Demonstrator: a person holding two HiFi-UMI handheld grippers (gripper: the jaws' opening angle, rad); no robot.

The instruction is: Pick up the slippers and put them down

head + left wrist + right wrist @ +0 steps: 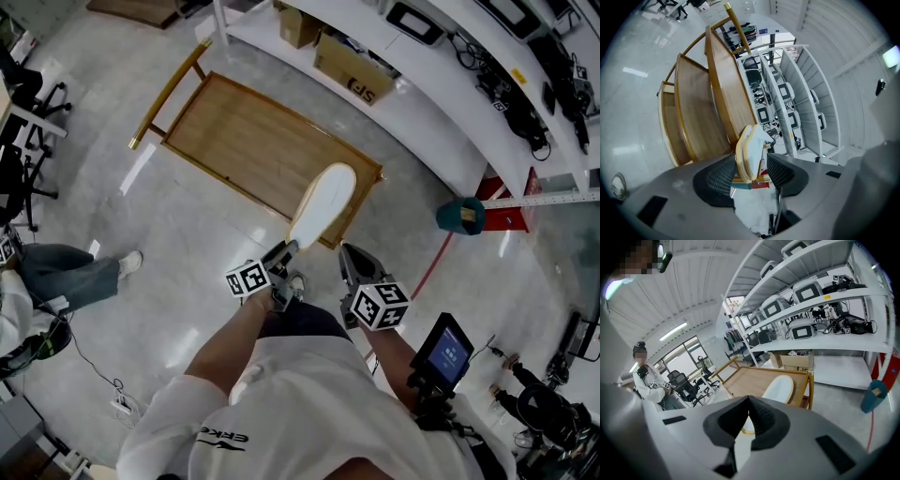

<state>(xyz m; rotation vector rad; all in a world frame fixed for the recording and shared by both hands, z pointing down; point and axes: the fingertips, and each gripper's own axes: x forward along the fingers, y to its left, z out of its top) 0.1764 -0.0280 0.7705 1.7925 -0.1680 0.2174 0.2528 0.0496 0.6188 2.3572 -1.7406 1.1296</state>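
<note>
We stand on a glossy pale grey floor (187, 216) that throws back the ceiling light in soft patches. A low wooden rack (244, 141) with brass-coloured rails sits on it, its far long edge near a run of white shelving (441, 122). Two cardboard boxes (352, 67) rest on the lowest shelf, and monitors and cabled devices (806, 328) fill the upper ones. Black office chairs (686, 385) gather by the windows (682, 359). We see a light strip (672, 331) on the ribbed white ceiling (698, 282). A power strip (122, 405) lies on the floor.
</note>
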